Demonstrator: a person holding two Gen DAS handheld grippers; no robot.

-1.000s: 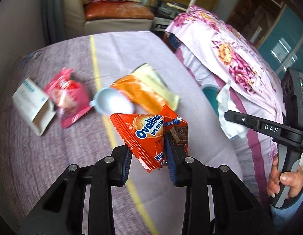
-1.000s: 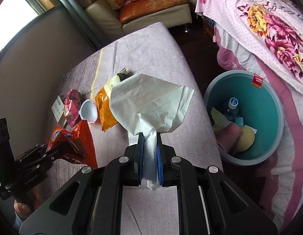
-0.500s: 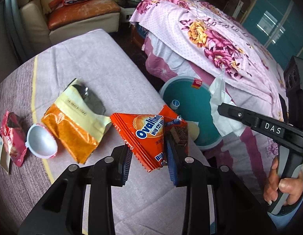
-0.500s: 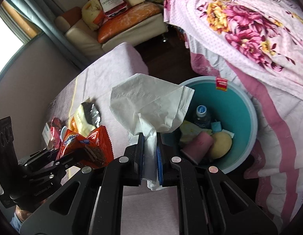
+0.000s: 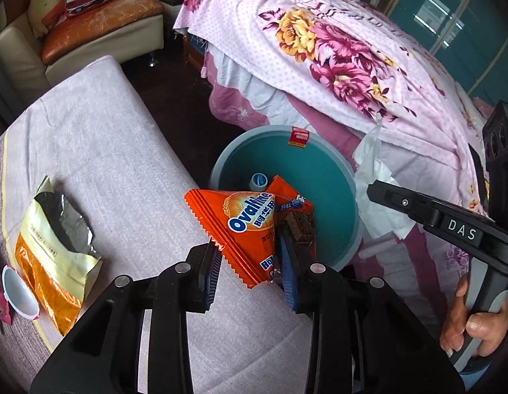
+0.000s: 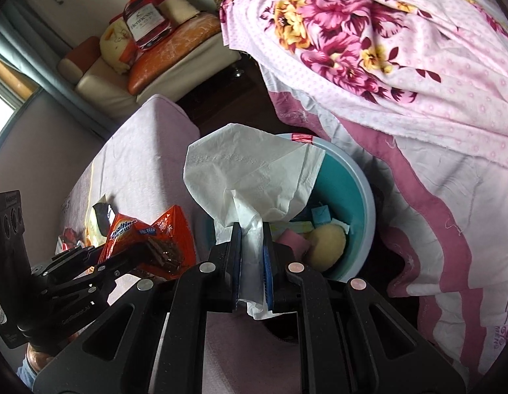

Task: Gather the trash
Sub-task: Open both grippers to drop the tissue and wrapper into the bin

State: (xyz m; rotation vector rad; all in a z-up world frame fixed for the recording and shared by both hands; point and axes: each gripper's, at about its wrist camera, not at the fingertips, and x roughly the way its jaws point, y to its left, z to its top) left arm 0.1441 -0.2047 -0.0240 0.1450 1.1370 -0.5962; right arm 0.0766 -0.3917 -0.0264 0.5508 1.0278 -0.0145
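Tissue [image 6: 254, 177] is sitting pinched between the pressed-together jaws of the right gripper [image 6: 252, 259], its loose sheet fanning out ahead of the fingers and hanging over the near rim of the teal bin [image 6: 362, 193]. Just beyond it, inside the bin, a yellow lump, a pink piece and paper scraps are lying. To that gripper's left, the left gripper [image 5: 250, 262] is clamping an orange Ovaltine wrapper [image 5: 244, 226], which is jutting forward past the table [image 5: 116, 170] edge toward the bin [image 5: 319, 170]. Off to its left an opened yellow bag [image 5: 53, 246] is lying on the table. Farther ahead a floral bedspread [image 5: 336, 49] is draping down behind the bin.
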